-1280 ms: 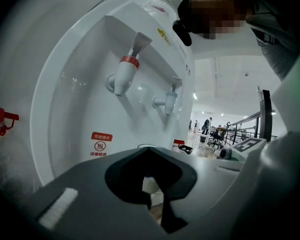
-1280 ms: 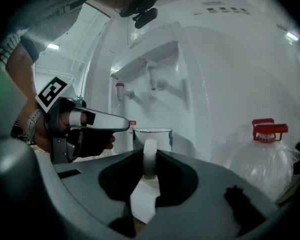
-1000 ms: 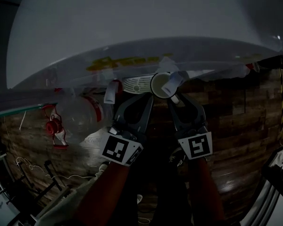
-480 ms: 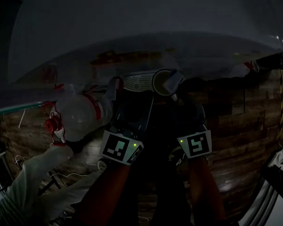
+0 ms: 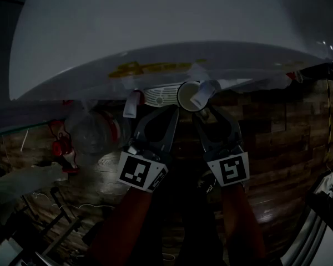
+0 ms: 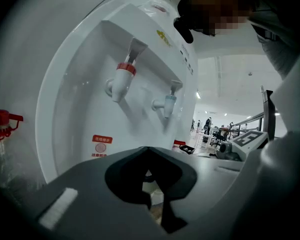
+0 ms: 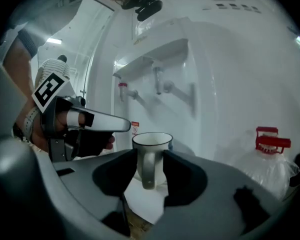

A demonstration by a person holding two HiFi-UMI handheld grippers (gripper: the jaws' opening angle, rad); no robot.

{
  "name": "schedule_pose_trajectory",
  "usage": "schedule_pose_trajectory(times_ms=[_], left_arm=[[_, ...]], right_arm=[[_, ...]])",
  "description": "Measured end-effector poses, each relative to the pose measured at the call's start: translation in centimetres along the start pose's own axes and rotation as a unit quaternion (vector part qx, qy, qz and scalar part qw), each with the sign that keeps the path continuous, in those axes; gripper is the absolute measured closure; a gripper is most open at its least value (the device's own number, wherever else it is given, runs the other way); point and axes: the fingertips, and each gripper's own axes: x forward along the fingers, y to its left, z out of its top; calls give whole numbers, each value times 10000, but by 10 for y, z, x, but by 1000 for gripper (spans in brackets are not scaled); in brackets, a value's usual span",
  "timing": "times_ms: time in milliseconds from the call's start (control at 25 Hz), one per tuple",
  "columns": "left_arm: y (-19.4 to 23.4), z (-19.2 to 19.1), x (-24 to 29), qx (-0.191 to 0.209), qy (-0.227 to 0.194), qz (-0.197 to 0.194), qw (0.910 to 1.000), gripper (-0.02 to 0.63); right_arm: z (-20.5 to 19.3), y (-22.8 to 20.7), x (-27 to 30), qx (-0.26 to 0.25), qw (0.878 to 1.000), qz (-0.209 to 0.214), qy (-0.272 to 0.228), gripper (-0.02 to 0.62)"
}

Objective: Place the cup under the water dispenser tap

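A white cup with a dark rim stands in the white water dispenser's recess, below its taps. In the right gripper view the cup faces me handle first. Its handle lies between the jaws of my right gripper, which are opening and no longer clamp it. In the head view the right gripper reaches to the cup. My left gripper is just left of it, shut with nothing in it. The left gripper points at the red tap and the blue tap.
A big clear water bottle with a red cap lies left of the dispenser; its red handle shows at the right of the right gripper view. A person's light sleeve is at lower left. Wooden floor lies to the right.
The right gripper's jaws have spread a little around the cup's handle. A light sleeve at lower left reached toward the bottle and drew back. The cup and both hands stayed put.
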Motion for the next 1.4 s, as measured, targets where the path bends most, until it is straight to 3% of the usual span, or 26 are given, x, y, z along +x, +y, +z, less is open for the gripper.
schedule_pose_trajectory(times_ms=[1000, 1320, 1400], left_arm=[[0, 3, -6, 32, 14, -3, 10000, 598], [-11, 20, -18, 158, 73, -101, 9998, 599], [-18, 30, -24, 215, 98, -155, 9996, 598]], right_arm=[[23, -2, -11, 43, 9997, -179, -185, 416], [69, -4, -32, 36, 9982, -314, -506, 417], [82, 0, -39, 16, 9982, -276, -530, 443]])
